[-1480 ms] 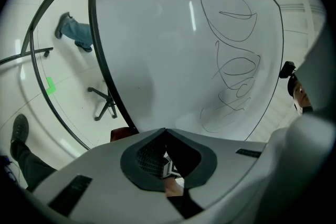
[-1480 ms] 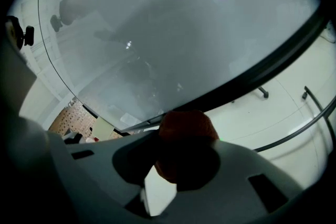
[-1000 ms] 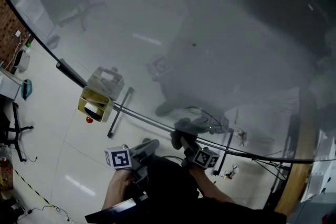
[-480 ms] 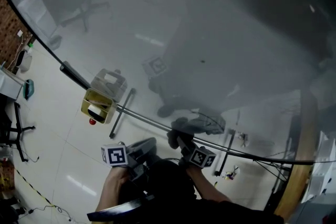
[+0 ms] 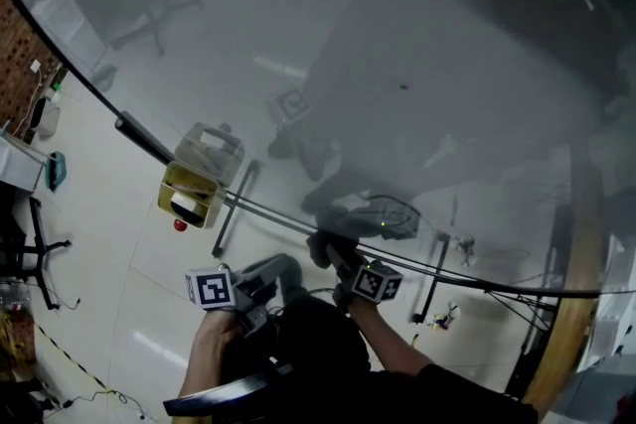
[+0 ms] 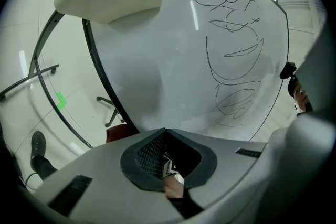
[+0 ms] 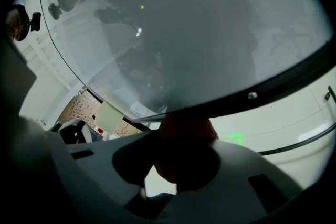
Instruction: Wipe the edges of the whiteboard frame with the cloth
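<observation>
While the left tongs (image 6: 165, 131) hung just short of the whiteboard (image 6: 199, 60), pressed together on nothing and probably kept clear as the idle pair, the right tongs (image 7: 181, 131) pinched the reddish cloth (image 7: 189, 123). They held it up against the black frame (image 7: 283, 81) along the board's lower edge, so the wad could rub the rail. Compared with a second before, both tongs had crept slightly leftward along that rail.

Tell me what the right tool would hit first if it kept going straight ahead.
Probably the dark whiteboard frame: the reddish cloth held in the right tool looks pressed to it or just short of it, though depth is unclear.
</observation>
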